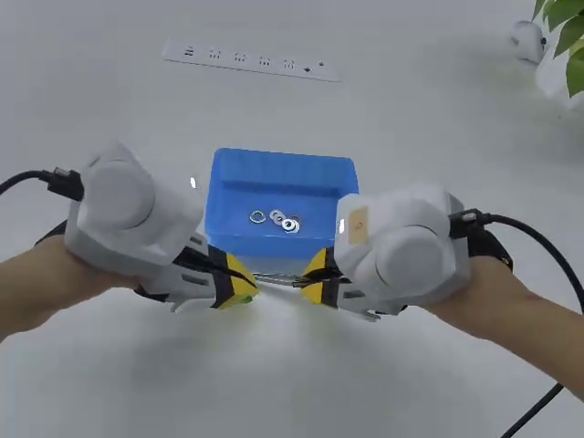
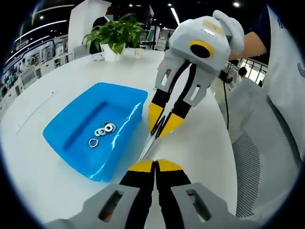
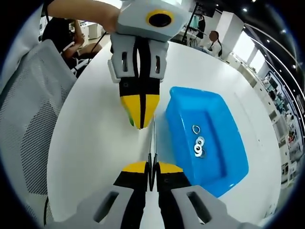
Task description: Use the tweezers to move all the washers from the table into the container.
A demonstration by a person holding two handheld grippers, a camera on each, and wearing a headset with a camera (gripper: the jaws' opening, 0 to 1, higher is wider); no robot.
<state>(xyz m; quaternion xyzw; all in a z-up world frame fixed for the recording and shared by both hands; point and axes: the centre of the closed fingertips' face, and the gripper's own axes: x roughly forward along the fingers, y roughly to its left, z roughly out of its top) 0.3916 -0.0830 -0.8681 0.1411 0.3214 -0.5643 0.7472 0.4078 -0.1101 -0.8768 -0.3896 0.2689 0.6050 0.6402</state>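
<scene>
Both pressed together, my right claw (image 3: 151, 166) pinches the tweezers (image 3: 153, 143) while my left claw (image 2: 155, 164) crowds their tip and could lever them loose.

Left tool (image 1: 245, 290), right tool (image 1: 312, 276): grey housings, yellow/blk tips, blk cables (image 1: 525, 235).

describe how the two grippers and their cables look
The left gripper and right gripper match: rounded light-grey housings, each with a black claw tipped yellow and a black cable at the back. The right one carries a small orange label.
</scene>
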